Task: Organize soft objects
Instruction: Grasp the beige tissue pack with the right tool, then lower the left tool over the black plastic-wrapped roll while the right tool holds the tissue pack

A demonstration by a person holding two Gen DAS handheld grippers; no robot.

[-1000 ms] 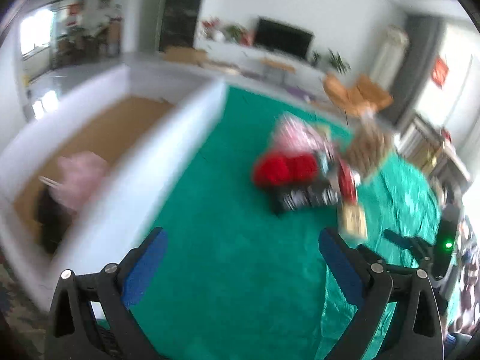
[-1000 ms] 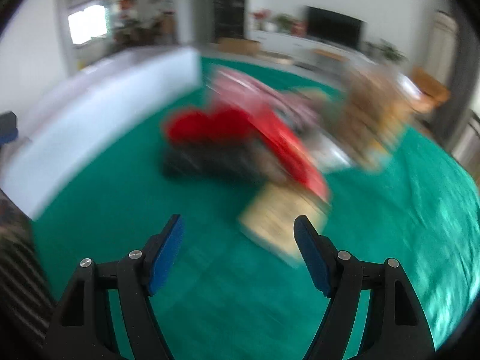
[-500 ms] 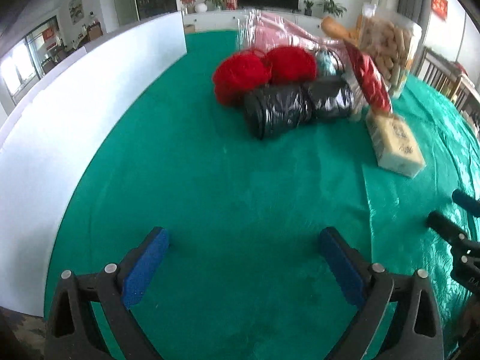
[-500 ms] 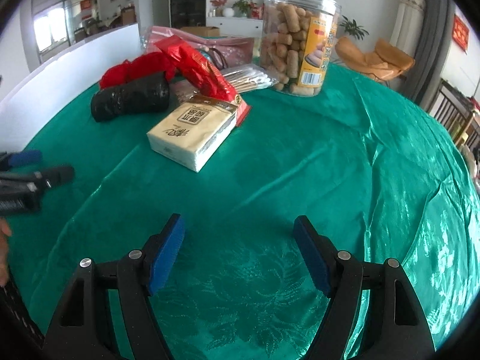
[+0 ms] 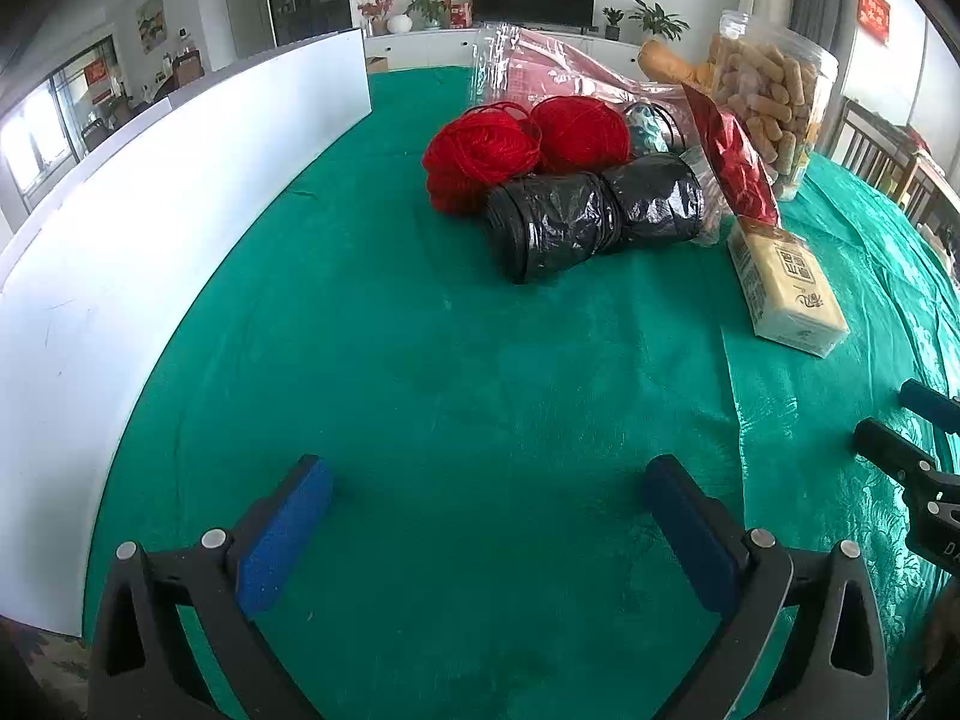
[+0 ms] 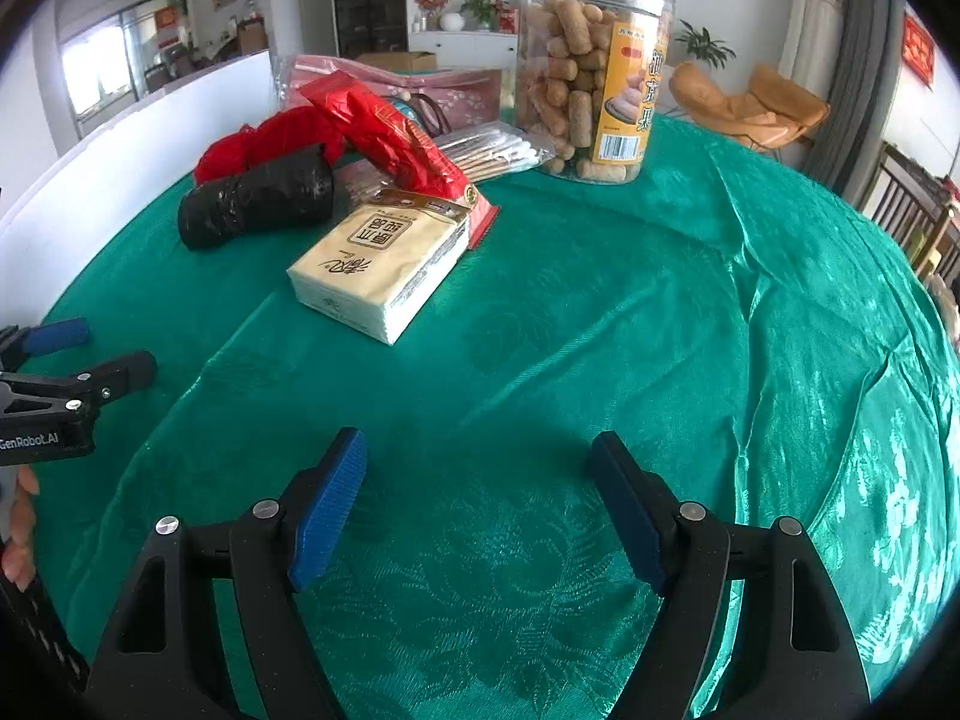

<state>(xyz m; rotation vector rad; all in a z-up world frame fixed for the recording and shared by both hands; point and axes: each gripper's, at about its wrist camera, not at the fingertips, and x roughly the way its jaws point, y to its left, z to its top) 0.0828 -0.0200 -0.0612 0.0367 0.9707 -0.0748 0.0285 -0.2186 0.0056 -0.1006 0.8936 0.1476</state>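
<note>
Both grippers are hovering low over the green tablecloth [image 5: 420,396], the left gripper [image 5: 489,516] and the right gripper [image 6: 477,504] each spread wide and grasping nothing. In the left wrist view, two red yarn balls [image 5: 480,150] and two black plastic rolls [image 5: 546,225] are lying bunched at upper centre, touching. One tissue pack [image 6: 381,261] is sitting just beside a red foil packet [image 6: 390,141], with one biscuit jar [image 6: 591,72] standing behind at the top.

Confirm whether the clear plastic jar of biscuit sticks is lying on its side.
No, the clear plastic jar of biscuit sticks stands upright on the green tablecloth.
</note>
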